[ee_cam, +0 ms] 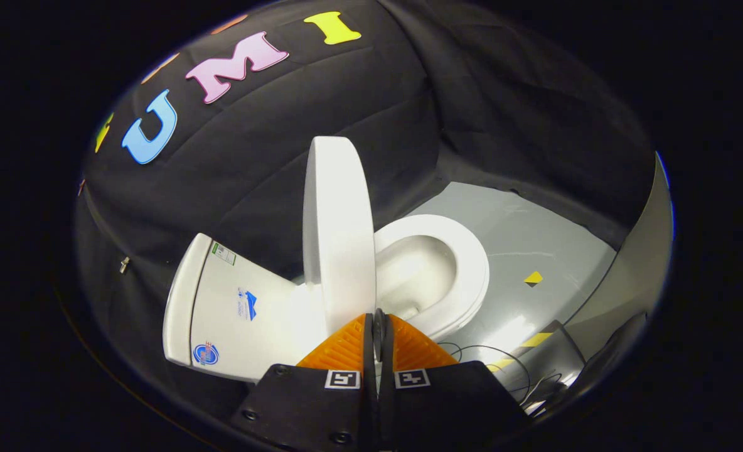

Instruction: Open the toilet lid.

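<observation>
Well, the toilet lid point(337, 232) stands raised on edge beside the cistern point(233, 307), bowl point(434, 270) exposed; the job looks all but done. The hand-held gripper point(379, 323) sits pinched together, empty, just near of it.

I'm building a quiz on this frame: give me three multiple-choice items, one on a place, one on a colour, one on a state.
1. Where is the toilet lid?
A. just ahead of the hand-held gripper
B. flat on the floor
C. inside the bowl

2. What colour is the toilet?
A. white
B. blue
C. grey

3. How stands the lid?
A. shut over the seat
B. raised upright
C. detached

Answers: 1 A, the lid's edge rises right beyond the fingertips. 2 A, tank, lid and bowl are white. 3 B, the bowl lies uncovered.
</observation>
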The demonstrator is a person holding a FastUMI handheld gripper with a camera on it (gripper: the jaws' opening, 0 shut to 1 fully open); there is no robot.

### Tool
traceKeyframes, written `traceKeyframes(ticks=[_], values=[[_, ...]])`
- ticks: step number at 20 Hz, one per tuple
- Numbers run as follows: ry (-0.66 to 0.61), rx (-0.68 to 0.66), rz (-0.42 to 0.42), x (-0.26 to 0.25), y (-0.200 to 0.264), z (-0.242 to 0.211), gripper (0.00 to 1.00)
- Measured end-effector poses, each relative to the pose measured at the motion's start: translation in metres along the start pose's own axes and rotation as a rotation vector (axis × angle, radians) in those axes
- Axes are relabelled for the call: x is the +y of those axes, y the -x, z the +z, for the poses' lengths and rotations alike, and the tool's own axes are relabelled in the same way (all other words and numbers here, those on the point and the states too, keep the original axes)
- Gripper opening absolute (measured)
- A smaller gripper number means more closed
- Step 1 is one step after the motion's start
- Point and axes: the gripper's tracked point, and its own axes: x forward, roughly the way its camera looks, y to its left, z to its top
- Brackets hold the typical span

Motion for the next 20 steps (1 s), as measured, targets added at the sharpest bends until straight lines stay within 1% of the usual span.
traceKeyframes(ticks=[3,7,13,16,20], values=[[0.048,-0.04,-0.036,0.018,0.008,0.0,0.06],[0.13,-0.094,-0.061,0.051,0.02,-0.004,0.06],[0.2,-0.146,-0.048,0.098,0.035,-0.015,0.06],[0.231,-0.16,-0.027,0.122,0.039,-0.024,0.06],[0.305,-0.196,-0.035,0.148,0.042,-0.034,0.06]])
